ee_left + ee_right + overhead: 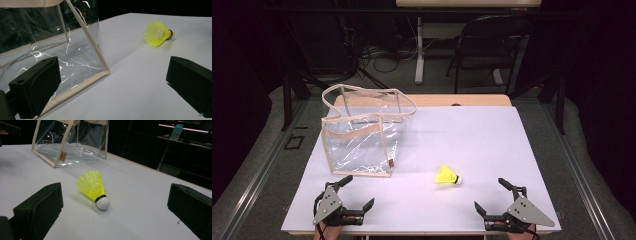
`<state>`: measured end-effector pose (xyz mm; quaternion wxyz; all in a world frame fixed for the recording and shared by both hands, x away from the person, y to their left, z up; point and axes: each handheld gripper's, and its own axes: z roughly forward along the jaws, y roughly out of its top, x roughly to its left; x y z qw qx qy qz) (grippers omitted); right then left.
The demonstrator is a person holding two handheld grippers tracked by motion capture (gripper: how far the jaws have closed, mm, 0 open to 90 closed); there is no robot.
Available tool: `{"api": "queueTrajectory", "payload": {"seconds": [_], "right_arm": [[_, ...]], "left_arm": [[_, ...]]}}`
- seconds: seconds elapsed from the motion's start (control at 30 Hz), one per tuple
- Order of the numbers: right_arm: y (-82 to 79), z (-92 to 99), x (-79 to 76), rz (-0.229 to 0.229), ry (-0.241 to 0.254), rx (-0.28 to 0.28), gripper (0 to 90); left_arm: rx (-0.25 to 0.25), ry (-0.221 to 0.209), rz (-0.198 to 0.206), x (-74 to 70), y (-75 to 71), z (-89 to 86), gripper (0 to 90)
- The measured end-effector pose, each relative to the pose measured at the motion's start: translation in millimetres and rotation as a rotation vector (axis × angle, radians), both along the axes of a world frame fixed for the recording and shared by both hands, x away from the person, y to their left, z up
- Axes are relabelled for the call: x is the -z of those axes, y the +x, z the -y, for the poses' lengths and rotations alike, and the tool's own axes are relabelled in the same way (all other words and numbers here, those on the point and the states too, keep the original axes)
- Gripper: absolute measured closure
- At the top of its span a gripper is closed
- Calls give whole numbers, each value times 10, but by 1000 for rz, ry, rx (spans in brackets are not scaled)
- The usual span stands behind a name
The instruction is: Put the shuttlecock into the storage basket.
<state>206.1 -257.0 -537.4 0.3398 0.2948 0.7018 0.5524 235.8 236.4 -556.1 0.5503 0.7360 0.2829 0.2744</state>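
Note:
A yellow shuttlecock (448,176) with a white cork tip lies on its side on the white table (472,135), right of centre. A clear plastic bag (362,132) with beige trim and handles stands upright at the left. My left gripper (357,191) is open near the front edge, just in front of the bag's near corner (106,71). My right gripper (491,195) is open at the front right, a short way from the shuttlecock (93,188), which lies ahead between its jaws, cork toward the camera. From the left gripper view the shuttlecock (157,33) lies farther off.
The table's wooden far edge (452,100) shows behind the white surface. Beyond it stand a dark chair (492,45) and a desk leg (419,50). A bottle (177,132) sits on a far desk. Dark floor surrounds the table.

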Motion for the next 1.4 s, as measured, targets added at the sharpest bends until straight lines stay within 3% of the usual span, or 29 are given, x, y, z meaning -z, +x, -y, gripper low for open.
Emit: {"api": "queueTrajectory", "payload": {"seconds": [0.7,1.4], "right_arm": [[41,3,10,-10,9,-14,0],[47,16,8,-16,11,-18,0]], "left_arm": [[-3,-4,-17,-11,42,48,0],[42,6,-3,-141,150,210,0]]}}
